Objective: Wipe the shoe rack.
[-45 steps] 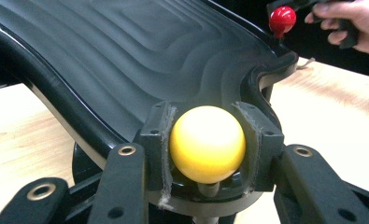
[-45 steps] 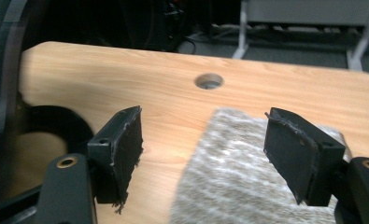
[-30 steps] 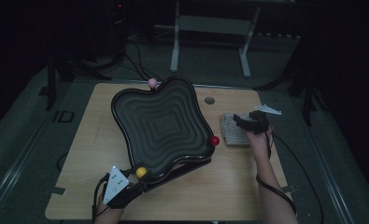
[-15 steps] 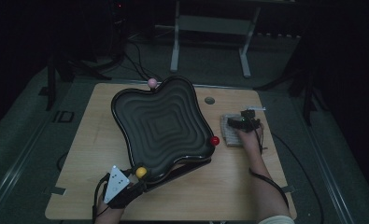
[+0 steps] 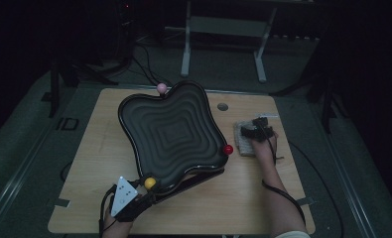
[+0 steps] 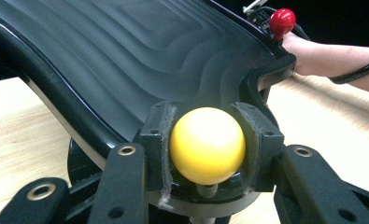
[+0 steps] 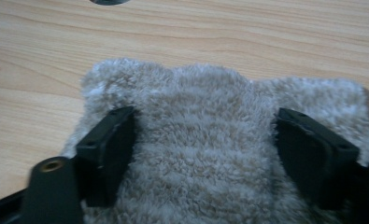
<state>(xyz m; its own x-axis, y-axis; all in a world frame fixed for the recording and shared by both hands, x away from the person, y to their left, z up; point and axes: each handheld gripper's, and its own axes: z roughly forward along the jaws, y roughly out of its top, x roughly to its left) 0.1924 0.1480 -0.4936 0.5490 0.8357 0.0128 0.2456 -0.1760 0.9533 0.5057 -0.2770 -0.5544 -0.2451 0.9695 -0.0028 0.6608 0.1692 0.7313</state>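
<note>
**Right gripper settled on fleece cloth as left held tray knob**

No brand, label or writing could be read anywhere on the wooden table (image 5: 84, 163). The left gripper (image 6: 205, 140), at 7 o'clock on the table in the high view, pinched the round yellow knob (image 6: 207, 144) on the near corner of the black, wavy-ridged plastic tray (image 5: 171, 131), which stood tilted. The right gripper (image 7: 205, 154), at 3 o'clock, rested on the beige, fluffy fleece cloth (image 7: 219, 140) just beside the tray's red ball knob (image 5: 228, 149); its jaws stood spread with the pile between them and had just been closing. A second earlier the right hand (image 5: 263, 148) was higher and slightly farther out over the cloth; the left had kept its place. A pink ball knob (image 5: 161, 88) sat at the tray's 12 o'clock. The dim light hid the cloth's edges in the high view, and the room beyond was too dark to make out.
</note>
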